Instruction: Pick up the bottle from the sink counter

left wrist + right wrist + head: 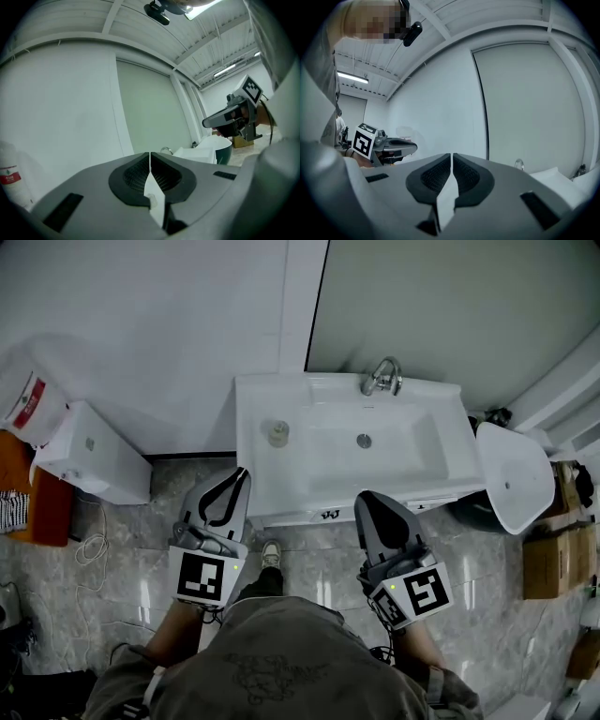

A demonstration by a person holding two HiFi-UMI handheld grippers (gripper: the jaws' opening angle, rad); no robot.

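Pale translucent bottle (278, 433), upright on sink counter (251, 418), left hand-held gripper (242, 474) and right hand-held gripper (367, 501) closed, empty

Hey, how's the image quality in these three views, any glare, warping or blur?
Head view: even light, sharp; pale glare streaks on the glossy floor, the bottle clear. Left gripper view: strong fisheye bend, dark corners, a bright ceiling lamp at top. Right gripper view: same bend, plus a mosaic patch top left, added afterwards.
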